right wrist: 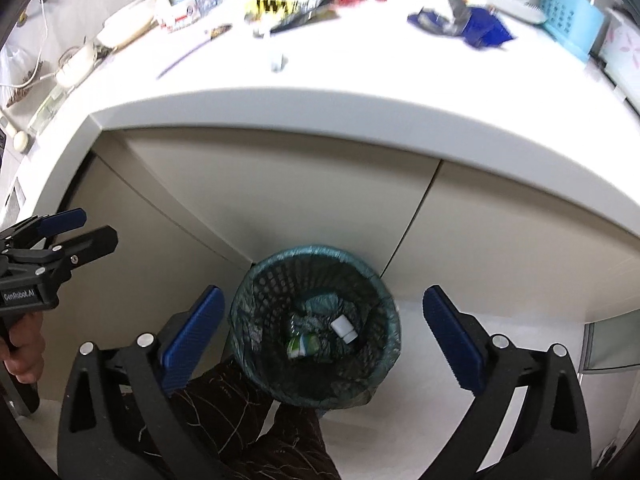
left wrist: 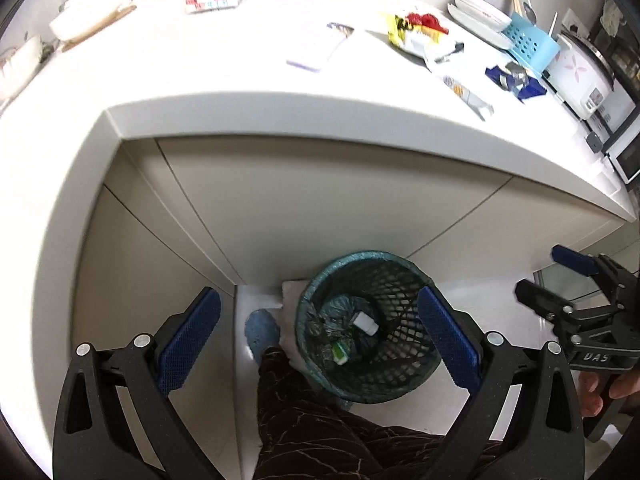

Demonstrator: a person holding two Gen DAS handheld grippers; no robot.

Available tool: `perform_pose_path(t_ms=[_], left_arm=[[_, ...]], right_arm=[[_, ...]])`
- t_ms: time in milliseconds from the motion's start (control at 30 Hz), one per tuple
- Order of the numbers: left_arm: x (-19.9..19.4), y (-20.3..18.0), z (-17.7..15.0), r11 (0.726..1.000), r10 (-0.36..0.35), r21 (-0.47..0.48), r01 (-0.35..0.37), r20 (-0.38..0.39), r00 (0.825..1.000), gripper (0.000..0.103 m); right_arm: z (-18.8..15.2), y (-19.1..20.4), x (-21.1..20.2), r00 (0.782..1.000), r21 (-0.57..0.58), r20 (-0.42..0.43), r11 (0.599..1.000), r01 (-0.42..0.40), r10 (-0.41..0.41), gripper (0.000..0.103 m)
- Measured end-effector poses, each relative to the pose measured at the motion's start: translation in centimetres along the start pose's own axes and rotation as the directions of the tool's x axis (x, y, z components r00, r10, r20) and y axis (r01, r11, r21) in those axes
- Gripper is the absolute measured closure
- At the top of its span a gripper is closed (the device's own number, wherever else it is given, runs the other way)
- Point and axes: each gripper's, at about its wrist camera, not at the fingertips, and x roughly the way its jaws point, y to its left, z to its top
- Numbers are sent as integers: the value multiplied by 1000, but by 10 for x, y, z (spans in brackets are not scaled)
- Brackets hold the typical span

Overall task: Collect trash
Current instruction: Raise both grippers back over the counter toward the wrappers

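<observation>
trash bin (right wrist: 316, 328); "genrobot.ai" hand-held gripper (right wrist: 86, 228)

Your way down into bin (right wrist: 316, 320) open; counter edge (right wrist: 320, 108) overhangs beyond, your leg (right wrist: 248, 420) crowds near rim.

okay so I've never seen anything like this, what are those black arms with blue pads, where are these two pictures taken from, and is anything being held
They are two hand-held grippers, each with a camera looking along its fingers. One picture comes from the left gripper, the other from the right gripper. Both stand open and hold nothing. Both look down at a mesh waste basket on the floor, holding a small white bottle and a green and white packet. Above is a white counter with wrappers: a yellow and red one and a blue one. A person's leg shows below.
</observation>
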Motion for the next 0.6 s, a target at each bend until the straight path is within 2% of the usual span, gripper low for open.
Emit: perform_pose_path(t_ms=[267, 600], left_arm=[[-30, 0, 21, 1000, -17, -16, 17, 24, 1000, 6], [-48, -7, 57, 1000, 13, -9, -12, 38, 999, 7]], right_arm=[[26, -1, -32, 998, 15, 58, 1000, 23, -24, 8], [62, -11, -59, 992, 55, 99, 996, 69, -74, 8]])
